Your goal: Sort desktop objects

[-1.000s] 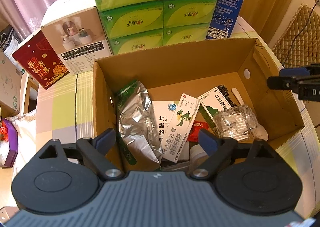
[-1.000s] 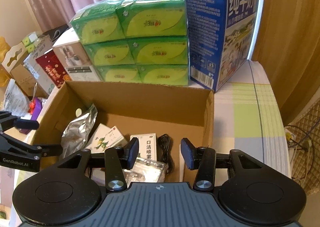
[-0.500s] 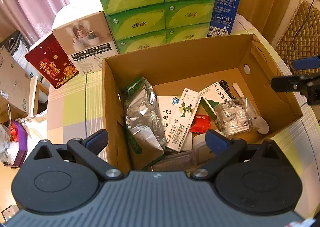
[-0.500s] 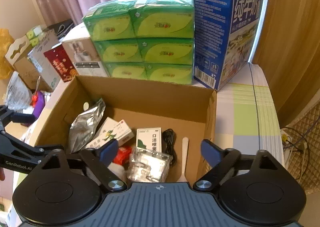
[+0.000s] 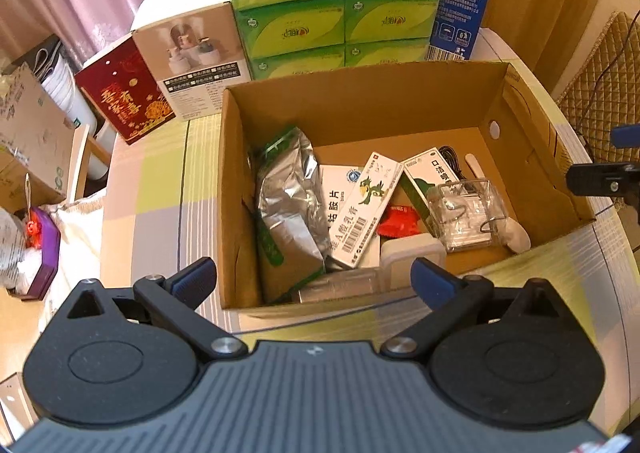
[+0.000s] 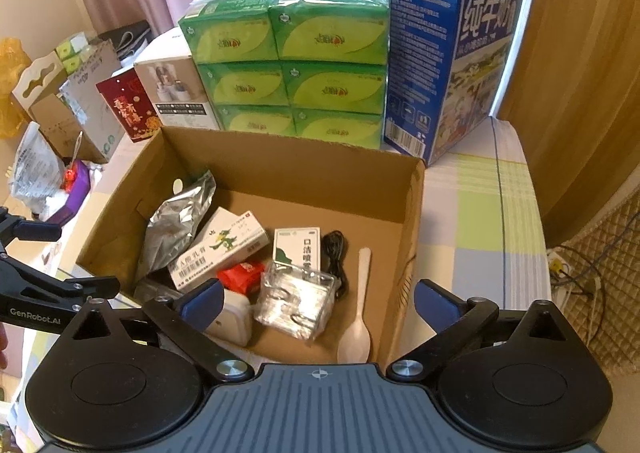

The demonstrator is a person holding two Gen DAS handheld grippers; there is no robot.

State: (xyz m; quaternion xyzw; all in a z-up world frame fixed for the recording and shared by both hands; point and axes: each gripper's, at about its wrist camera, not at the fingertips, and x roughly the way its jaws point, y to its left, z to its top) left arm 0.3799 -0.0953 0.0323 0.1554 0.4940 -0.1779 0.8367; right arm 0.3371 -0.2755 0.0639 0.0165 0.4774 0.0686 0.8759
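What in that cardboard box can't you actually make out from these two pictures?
- White container, right wrist view: the right claw covers its near side; what it is stays unclear.
- Clear flat pack, left wrist view: blurred, cut off by the box front wall.
- White medicine box, left wrist view: mostly under the lizard carton.
- Black cable, right wrist view: its ends are hidden.

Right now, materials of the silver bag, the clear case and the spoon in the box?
Silver bag: looks like metallised foil film, crinkled and mirror-shiny. Clear case: seemingly rigid transparent plastic, glossy, contents show through. Spoon: matte off-white, probably plastic; could be ceramic.
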